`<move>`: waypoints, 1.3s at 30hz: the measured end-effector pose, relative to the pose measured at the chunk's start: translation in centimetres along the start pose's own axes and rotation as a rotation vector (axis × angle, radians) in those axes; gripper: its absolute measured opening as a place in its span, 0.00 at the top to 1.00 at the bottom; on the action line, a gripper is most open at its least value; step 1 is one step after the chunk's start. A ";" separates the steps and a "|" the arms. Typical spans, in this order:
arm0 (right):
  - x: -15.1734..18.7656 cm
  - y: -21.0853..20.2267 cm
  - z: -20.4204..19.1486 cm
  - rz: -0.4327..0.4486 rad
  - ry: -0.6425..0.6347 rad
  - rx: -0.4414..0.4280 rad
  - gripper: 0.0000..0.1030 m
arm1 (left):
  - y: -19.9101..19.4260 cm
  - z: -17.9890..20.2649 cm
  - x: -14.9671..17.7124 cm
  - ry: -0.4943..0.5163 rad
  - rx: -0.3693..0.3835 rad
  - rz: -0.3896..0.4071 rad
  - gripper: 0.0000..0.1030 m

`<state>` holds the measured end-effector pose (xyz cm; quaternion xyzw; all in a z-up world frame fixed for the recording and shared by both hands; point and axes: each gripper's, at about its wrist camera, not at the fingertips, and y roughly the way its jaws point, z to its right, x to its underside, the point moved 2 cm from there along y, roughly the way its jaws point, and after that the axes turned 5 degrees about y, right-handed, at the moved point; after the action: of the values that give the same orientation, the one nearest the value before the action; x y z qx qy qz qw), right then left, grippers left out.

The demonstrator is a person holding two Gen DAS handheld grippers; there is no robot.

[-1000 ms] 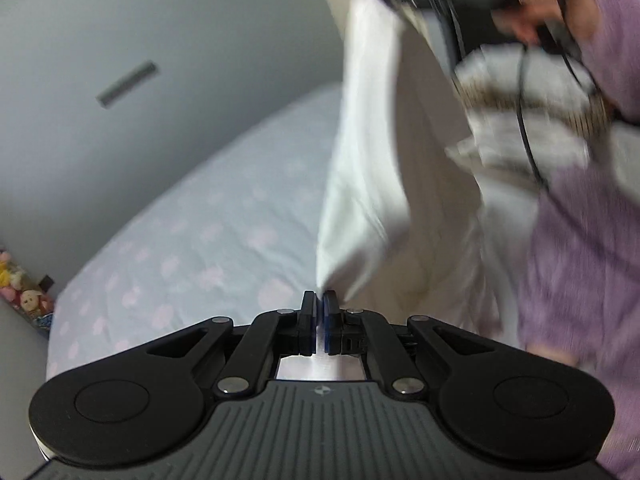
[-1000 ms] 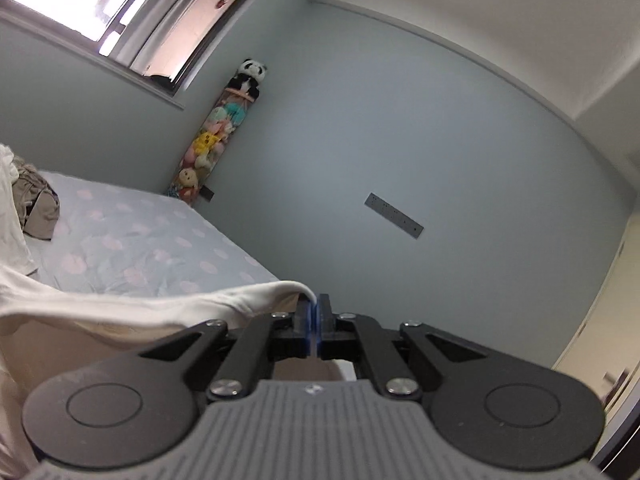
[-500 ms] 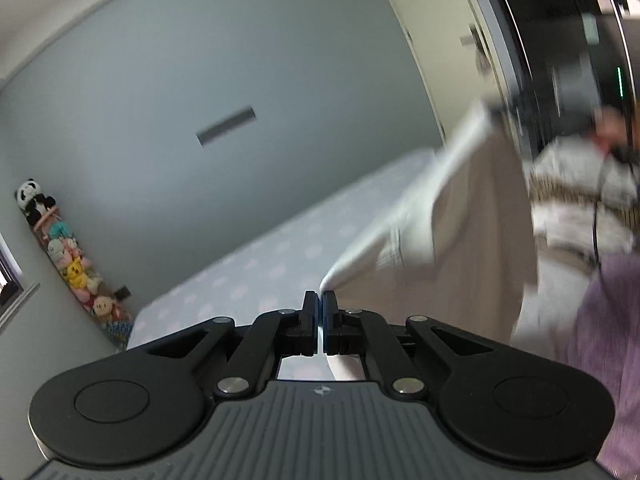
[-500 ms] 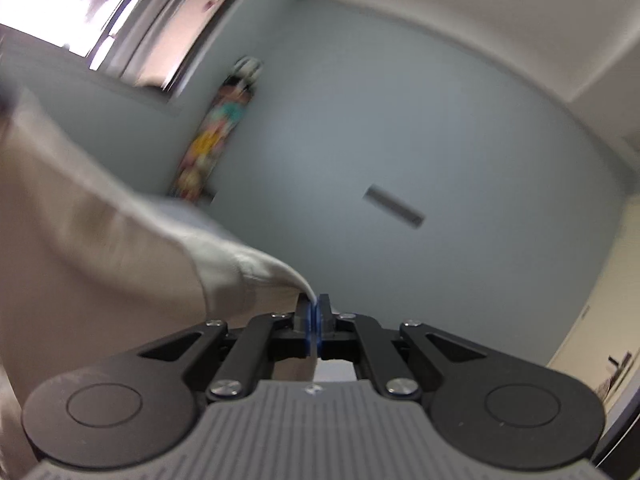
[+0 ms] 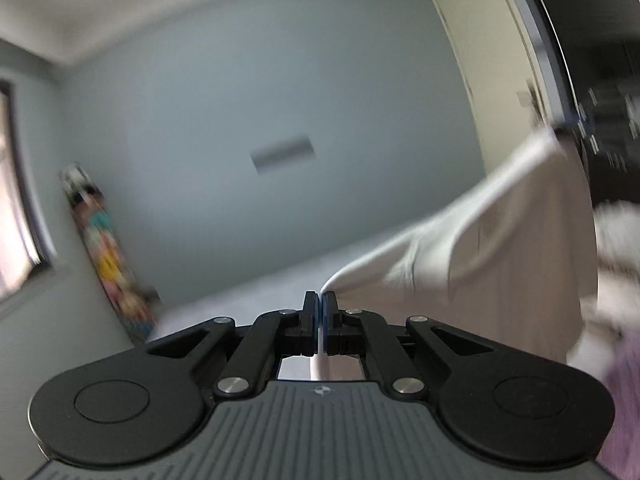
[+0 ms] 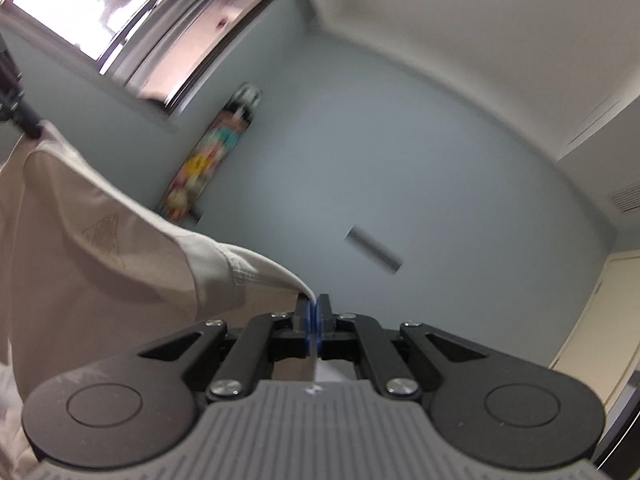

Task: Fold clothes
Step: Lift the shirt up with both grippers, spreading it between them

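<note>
The pale beige garment hangs unfolded in the air above the bed, stretched between the left claw and right claw, each clenched on a corner, so all folding looks left; no container shows.

Window, hanging toy organiser, grey wall plate.

You have one pale garment stretched between your two grippers, the left gripper and the right gripper. One bed, one window, one hanging column of stuffed toys.
</note>
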<state>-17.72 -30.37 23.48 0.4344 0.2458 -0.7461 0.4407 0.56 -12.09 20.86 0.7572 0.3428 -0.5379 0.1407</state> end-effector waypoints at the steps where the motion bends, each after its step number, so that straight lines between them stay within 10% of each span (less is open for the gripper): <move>1: -1.1 -0.4 0.7 0.037 0.015 0.019 0.97 | -0.7 -0.2 -1.2 -0.001 -0.018 0.041 1.00; 11: -6.2 -0.8 3.4 0.142 0.091 -0.004 0.97 | -7.5 -0.7 -11.9 0.008 -0.159 0.398 1.00; 31: -11.4 -16.7 7.8 0.501 0.207 0.128 0.99 | -17.0 -0.3 -13.3 -0.024 -0.221 0.569 1.00; 39: -8.8 -11.9 4.1 0.279 0.176 -0.030 0.99 | -7.4 3.3 -8.3 0.040 0.007 0.248 1.00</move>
<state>-27.86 -23.70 32.99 0.5215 0.2319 -0.6330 0.5231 -8.31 -11.67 28.36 0.8050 0.2472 -0.5022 0.1966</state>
